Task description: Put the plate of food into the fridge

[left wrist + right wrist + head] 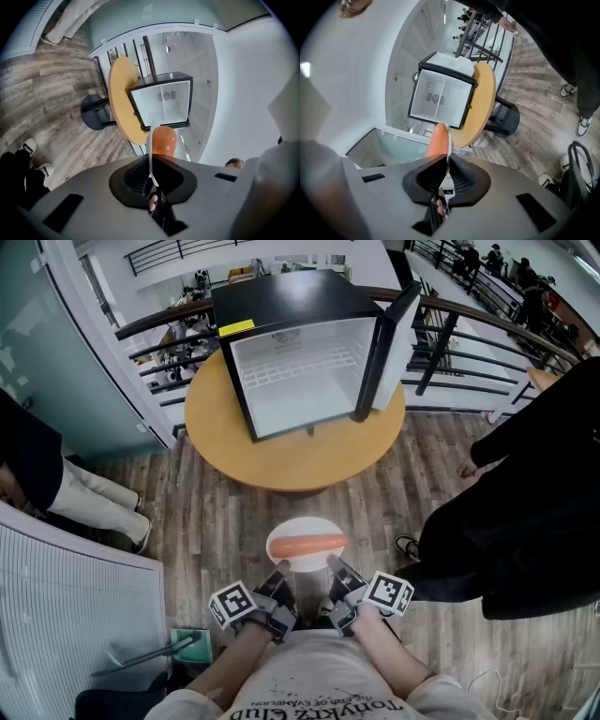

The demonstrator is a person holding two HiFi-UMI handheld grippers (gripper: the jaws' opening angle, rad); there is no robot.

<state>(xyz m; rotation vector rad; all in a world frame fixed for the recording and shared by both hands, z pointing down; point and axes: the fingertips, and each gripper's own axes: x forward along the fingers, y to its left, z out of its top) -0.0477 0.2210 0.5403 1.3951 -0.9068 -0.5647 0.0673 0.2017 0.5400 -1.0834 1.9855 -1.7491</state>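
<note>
A white plate [290, 532] carrying an orange sausage [307, 545] hangs over the wooden floor in front of me. My left gripper [282, 570] is shut on the plate's near left rim, and my right gripper [332, 564] is shut on its near right rim. In the left gripper view the plate [150, 150] shows edge-on between the jaws of the left gripper [150, 176], with the sausage [164, 139] beyond. The right gripper view shows the plate [448, 145] edge-on too, nipped by the right gripper [446, 173], with the sausage [437, 139] beside it. The black mini fridge [302, 352] stands on the round table with its door [397, 343] swung open to the right.
The round wooden table [291, 460] stands ahead on a dark pedestal. A person in black [534, 502] stands close on my right, and another person's pale trousers [89, 498] show at left. A railing [487, 329] runs behind the table. A white slatted panel [66, 615] lies at lower left.
</note>
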